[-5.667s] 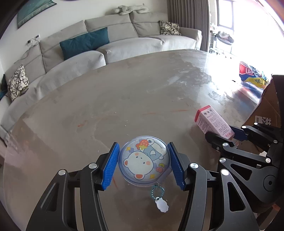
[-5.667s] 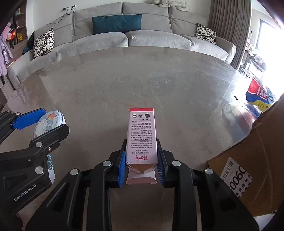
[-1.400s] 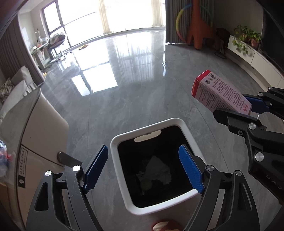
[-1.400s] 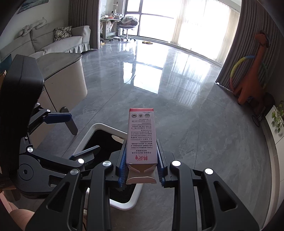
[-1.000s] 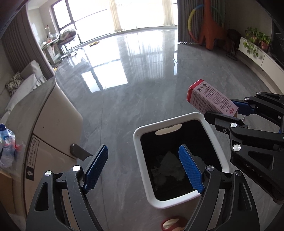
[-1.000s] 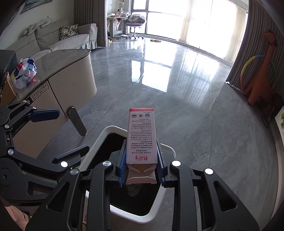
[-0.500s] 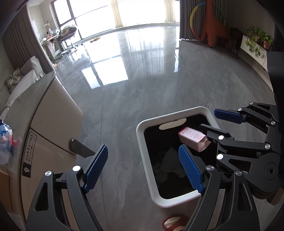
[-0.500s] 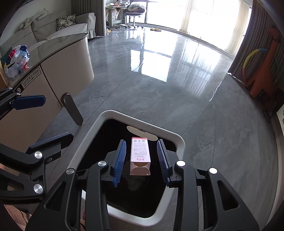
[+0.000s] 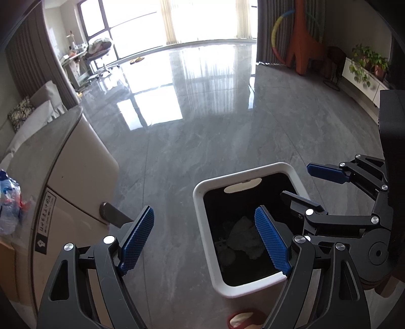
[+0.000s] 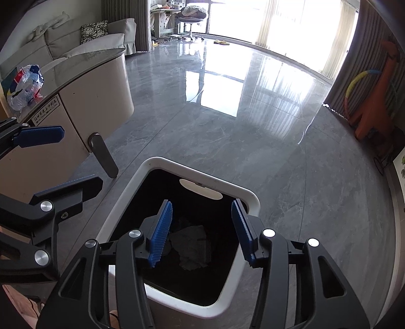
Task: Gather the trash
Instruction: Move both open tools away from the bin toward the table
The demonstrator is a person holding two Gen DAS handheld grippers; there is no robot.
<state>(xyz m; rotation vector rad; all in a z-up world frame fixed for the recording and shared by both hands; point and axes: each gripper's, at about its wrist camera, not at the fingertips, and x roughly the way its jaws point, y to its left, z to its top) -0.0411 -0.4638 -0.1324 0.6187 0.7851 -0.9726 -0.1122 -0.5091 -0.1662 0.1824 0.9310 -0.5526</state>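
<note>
Both my grippers hang empty over the bin.

Right gripper (image 10: 201,231) wide open directly above the trash bin (image 10: 202,188); left gripper (image 9: 205,240) wide open, bin at its 2 o'clock; plastic bag (image 10: 25,87) at my 10 o'clock, left nearer.

A polished grey stone floor (image 9: 202,141) carries nearly everything, its surface mirroring the bright windows. Directly on it stands a white-rimmed trash bin (image 9: 202,222) with a dark interior, where crumpled pale paper (image 10: 192,246) lies at the bottom. Just beside the bin rises a rounded cream cabinet (image 10: 101,96) with a grey top; a crinkled plastic bag (image 10: 25,87) rests on that top near its edge. Farther off on the floor stand an orange giraffe toy (image 9: 301,45), an office chair (image 10: 191,19), and a pair of yellow slippers (image 10: 221,42) near the windows.
</note>
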